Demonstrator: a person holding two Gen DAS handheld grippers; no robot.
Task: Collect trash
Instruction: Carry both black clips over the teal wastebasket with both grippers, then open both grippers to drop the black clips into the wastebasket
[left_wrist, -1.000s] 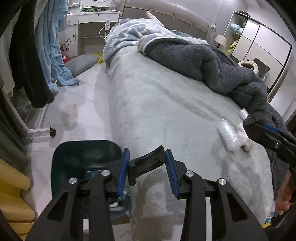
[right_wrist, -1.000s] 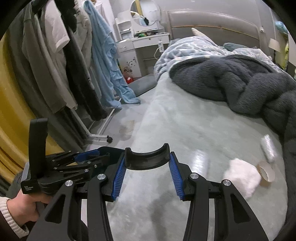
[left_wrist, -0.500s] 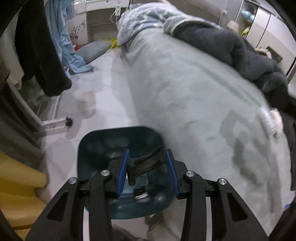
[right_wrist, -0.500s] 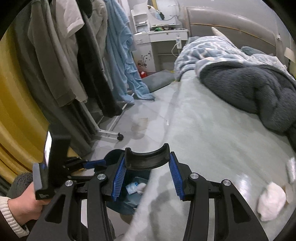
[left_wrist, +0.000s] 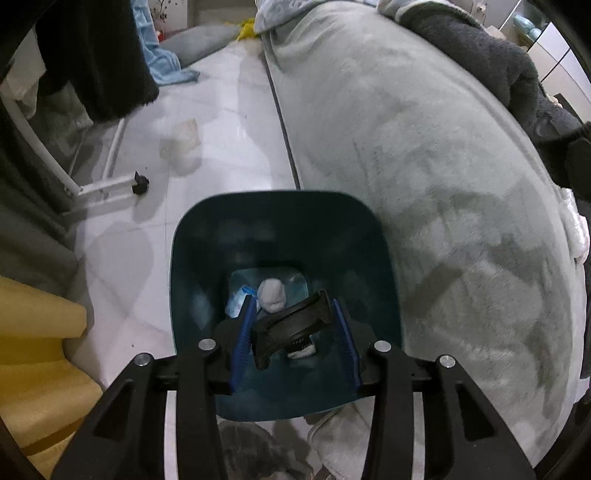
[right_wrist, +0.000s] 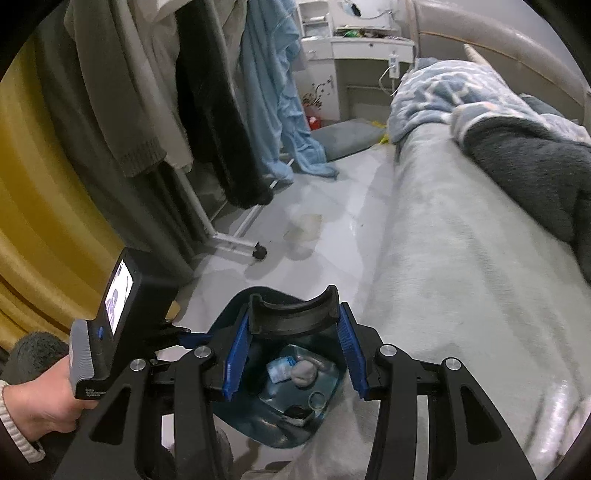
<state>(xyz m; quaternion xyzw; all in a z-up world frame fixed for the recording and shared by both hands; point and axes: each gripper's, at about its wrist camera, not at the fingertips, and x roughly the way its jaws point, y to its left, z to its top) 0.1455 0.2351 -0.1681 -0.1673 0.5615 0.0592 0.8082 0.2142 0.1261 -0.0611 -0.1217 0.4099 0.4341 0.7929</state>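
Your bed (left_wrist: 424, 177), under its pale green blanket, fills the 3 o'clock side. The dark teal trash bin (left_wrist: 280, 236) stands on the floor beside it, holding a crumpled tissue (left_wrist: 271, 295) and a blue wrapper (left_wrist: 236, 301). Your left gripper (left_wrist: 291, 332) hangs spread and empty over the bin; your right gripper (right_wrist: 291, 350) likewise gapes empty.

left gripper (left_wrist: 291, 332) hangs right over the teal bin (left_wrist: 192, 266), fingers apart, nothing gripped (black curved piece spans them). White wad (left_wrist: 271, 295) at bin's bottom, grey bed (left_wrist: 424, 166) at 2 o'clock.
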